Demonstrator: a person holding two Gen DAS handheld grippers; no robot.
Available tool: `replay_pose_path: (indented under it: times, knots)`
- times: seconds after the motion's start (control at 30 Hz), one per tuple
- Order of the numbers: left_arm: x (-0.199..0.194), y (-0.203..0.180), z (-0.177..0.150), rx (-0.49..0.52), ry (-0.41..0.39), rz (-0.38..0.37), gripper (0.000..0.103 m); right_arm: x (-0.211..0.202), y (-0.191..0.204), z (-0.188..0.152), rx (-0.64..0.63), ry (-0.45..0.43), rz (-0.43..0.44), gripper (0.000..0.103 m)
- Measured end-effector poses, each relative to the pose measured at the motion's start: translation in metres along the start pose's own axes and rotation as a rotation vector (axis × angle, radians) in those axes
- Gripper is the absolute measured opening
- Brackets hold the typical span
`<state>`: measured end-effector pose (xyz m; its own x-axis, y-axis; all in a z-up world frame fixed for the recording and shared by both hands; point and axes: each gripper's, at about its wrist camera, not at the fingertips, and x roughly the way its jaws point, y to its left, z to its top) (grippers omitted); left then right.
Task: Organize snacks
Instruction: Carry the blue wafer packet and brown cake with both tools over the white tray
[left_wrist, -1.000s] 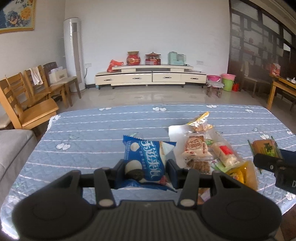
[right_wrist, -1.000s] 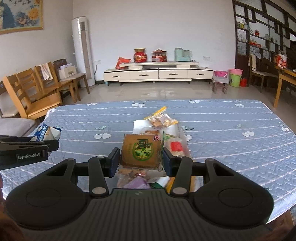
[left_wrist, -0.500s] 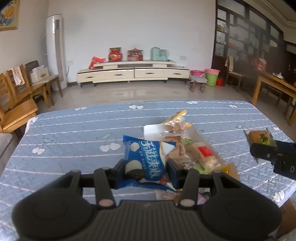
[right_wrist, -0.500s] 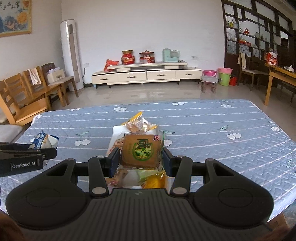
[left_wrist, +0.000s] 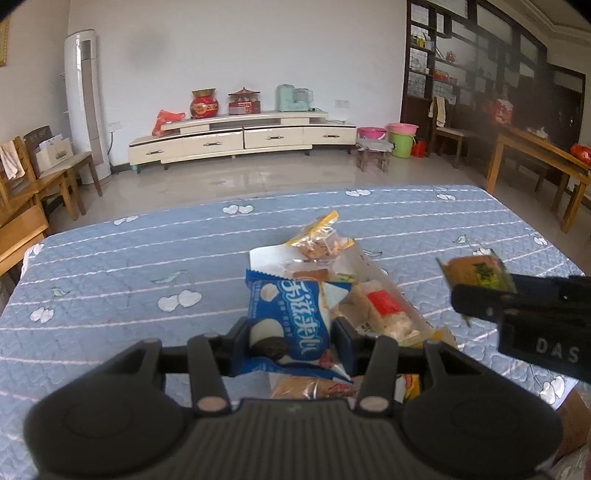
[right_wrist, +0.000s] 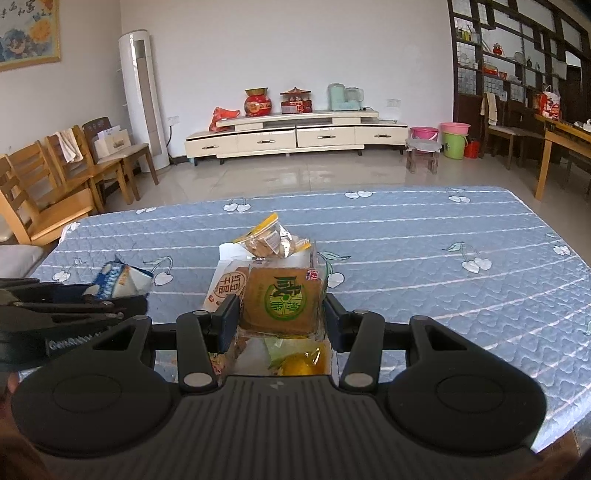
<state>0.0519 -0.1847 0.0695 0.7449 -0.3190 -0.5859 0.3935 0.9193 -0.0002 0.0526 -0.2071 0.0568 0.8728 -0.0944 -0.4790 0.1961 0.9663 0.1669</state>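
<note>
The blue cookie packet sits pinched between the jaws of the left gripper, held by its lower half with the top flap standing free above the snack pile; it looks light, crinkly and slick, and the biscuits inside would likely crack under a hard squeeze, so a hold across the flat sides near the middle, as now, seems the safest. The brown-and-green pastry packet is clamped the same way in the right gripper, jaws closed on its two side edges; it appears a stiffer, squarer block, though the clear wrapper could slip. Both are held up over the pile, which lies on a white bag around the middle of the table, nearer its close edge than its far one. In that pile are a clear bag of small biscuits with a yellow seal at the far side, a red-labelled white rice snack toward the right, and yellow wrappers nearest the grippers; all look soft-wrapped and easy to drag along by accident. The blue quilted cloth covering the table would probably let packets rest without sliding.
</note>
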Motion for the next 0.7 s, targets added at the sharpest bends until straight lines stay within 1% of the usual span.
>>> replay_pose_path:
  times: [0.37,0.7]
  knots:
    - [0.022,-0.013,0.002,0.027,0.028,-0.011,0.047,0.027,0.002,0.012,-0.008,0.013,0.016,0.059]
    - [0.044,-0.019,0.005,0.026,0.049,-0.025,0.047,0.051,0.003,0.021,-0.017,0.035,0.033,0.059]
